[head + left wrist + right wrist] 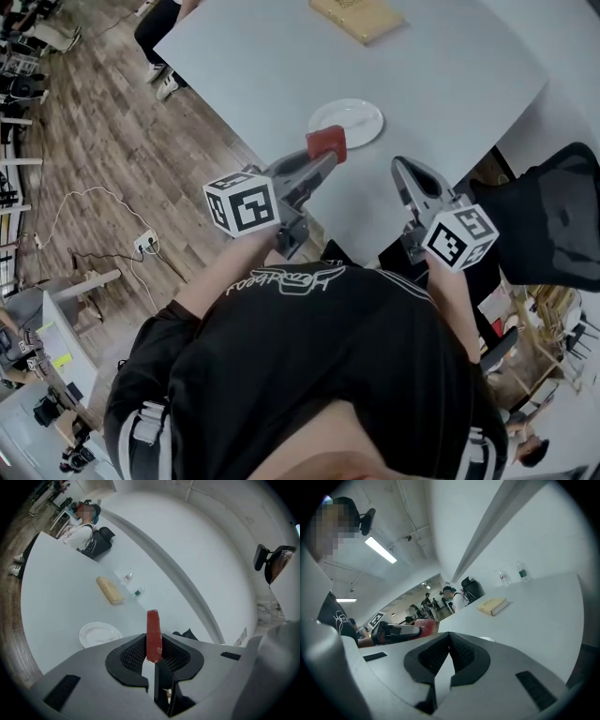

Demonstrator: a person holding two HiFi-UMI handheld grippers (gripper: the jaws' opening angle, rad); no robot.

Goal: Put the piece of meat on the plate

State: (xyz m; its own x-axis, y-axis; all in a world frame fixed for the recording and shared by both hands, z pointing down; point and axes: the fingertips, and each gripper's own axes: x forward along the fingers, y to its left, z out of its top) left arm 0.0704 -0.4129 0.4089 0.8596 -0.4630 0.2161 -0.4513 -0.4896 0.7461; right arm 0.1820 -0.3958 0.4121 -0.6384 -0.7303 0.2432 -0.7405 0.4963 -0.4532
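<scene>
Right, writing first: white script runs across the person's black shirt (281,279), but I can't read it. Each marker cube (242,202) carries bold black-and-white squares and no words.

Both arms reach forward side by side at the near edge of the grey table (262,66), and both grippers point out over it, tipped slightly down. The left gripper (322,159) is clamped on the piece of meat (326,142), a red slab standing upright between the jaws and poking out past the tips. It hangs in the air just at the near-left rim of the plate (361,120).

The right gripper (401,169) is beside it, apart from the plate, with its jaws pressed together on nothing.

The plate is round and white, with only its own surface showing. In the left gripper view it lies low and to the left of the meat. Further along the table sits a tan block (356,17).
</scene>
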